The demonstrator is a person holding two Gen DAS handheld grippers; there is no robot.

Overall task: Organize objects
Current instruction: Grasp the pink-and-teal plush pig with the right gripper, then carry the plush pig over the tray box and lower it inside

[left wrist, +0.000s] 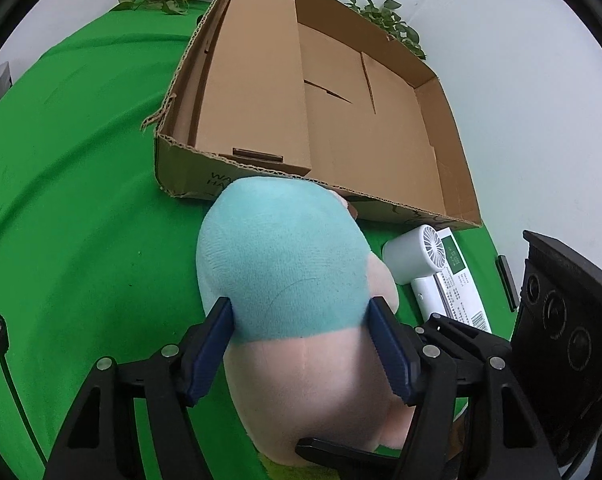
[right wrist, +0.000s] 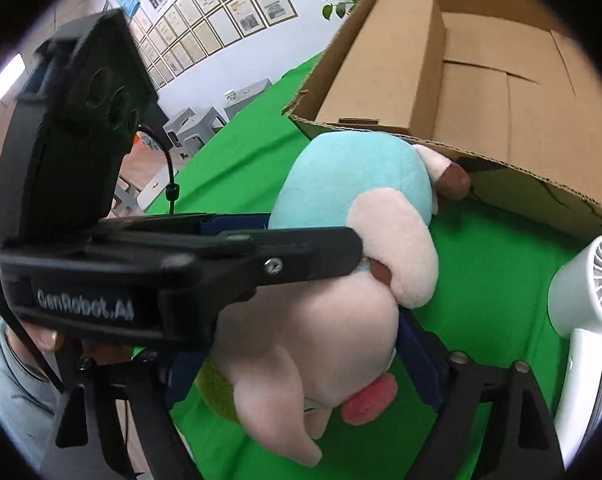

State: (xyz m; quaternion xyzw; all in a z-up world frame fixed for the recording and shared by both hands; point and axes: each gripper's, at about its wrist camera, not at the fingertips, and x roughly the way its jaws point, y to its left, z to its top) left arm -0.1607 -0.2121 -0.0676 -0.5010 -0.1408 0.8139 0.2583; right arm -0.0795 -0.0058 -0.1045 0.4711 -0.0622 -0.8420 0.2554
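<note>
Plush toy (left wrist: 285, 264) sits squeezed by our left gripper (left wrist: 301, 344); right gripper (right wrist: 297, 360) straddles it, contact unclear. We should lift together over the cardboard box (left wrist: 181, 180) wall.

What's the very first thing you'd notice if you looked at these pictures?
The big plush toy, turquoise on top and pale pink below, fills the middle, lying on the green cloth with the left gripper squeezing its sides. The right gripper is around it too. Right behind the toy sits an open cardboard box, and a small white fan lies beside the toy near the box's corner.
</note>
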